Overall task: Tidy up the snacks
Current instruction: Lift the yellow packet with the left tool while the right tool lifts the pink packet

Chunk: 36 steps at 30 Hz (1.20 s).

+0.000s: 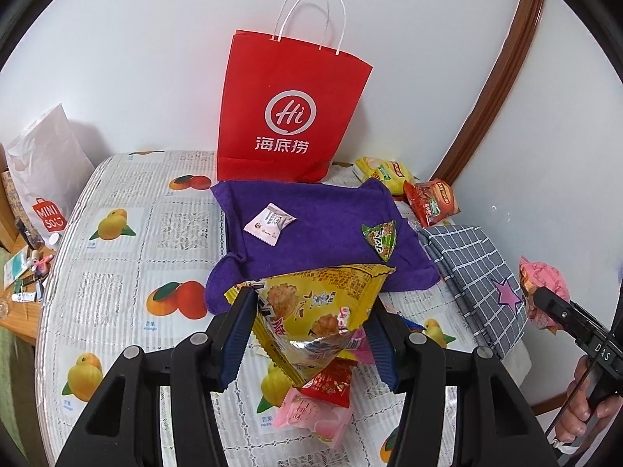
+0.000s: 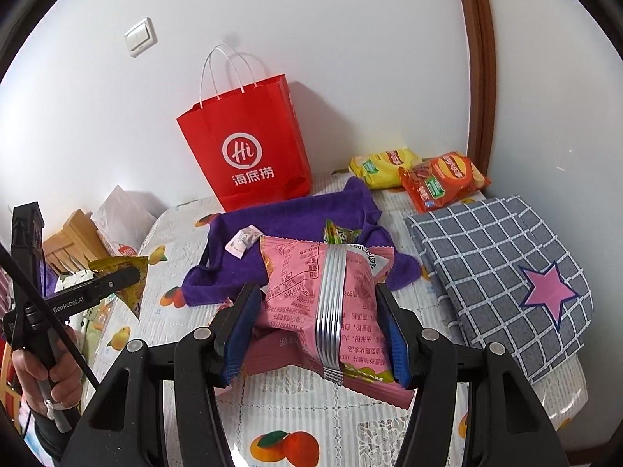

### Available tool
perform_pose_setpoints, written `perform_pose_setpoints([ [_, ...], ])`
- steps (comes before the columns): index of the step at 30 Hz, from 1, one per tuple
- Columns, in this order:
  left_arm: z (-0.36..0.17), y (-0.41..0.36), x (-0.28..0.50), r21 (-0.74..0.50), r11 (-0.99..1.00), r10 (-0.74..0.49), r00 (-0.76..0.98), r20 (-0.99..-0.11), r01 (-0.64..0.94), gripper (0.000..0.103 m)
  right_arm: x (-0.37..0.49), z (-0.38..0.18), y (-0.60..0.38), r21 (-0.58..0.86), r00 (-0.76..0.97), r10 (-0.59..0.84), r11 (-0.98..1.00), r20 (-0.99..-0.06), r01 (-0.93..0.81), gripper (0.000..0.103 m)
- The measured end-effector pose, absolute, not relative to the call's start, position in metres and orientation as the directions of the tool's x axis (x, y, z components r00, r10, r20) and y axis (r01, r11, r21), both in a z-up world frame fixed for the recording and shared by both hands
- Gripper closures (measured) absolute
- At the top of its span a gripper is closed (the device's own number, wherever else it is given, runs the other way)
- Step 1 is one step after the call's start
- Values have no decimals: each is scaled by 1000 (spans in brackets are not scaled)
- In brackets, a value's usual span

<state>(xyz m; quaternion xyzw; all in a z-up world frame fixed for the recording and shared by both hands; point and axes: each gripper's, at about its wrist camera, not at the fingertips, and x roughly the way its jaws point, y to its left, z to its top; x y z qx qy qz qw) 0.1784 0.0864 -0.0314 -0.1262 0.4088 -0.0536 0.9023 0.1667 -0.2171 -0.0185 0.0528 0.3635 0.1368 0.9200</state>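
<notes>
Here the left gripper pinches a crinkly yellow foil snack packet, the right gripper a puffy pink snack bag; both look light, slippery, crushable, best held mid-body.

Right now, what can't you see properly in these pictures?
- Inside the red paper bag: both views face its front.
- Snacks under the yellow packet: left wrist view; the packet and left gripper cover them.
- The pink packet front: right wrist view shows only its printed back, held by the right gripper.
- Small white sachet: print too small.
</notes>
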Motion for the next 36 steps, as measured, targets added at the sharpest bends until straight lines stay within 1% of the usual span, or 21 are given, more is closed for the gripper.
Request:
perform_pose_setpoints([
  [22, -35, 92, 208, -286, 958, -213, 651, -729, -6, 51, 207, -13, -202, 159, 707, 271, 962, -653, -223, 45],
  [36, -51, 101, 239, -329, 944, -247, 628, -738, -15, 51, 254, -10, -199, 138, 713, 258, 965, -652, -223, 45],
])
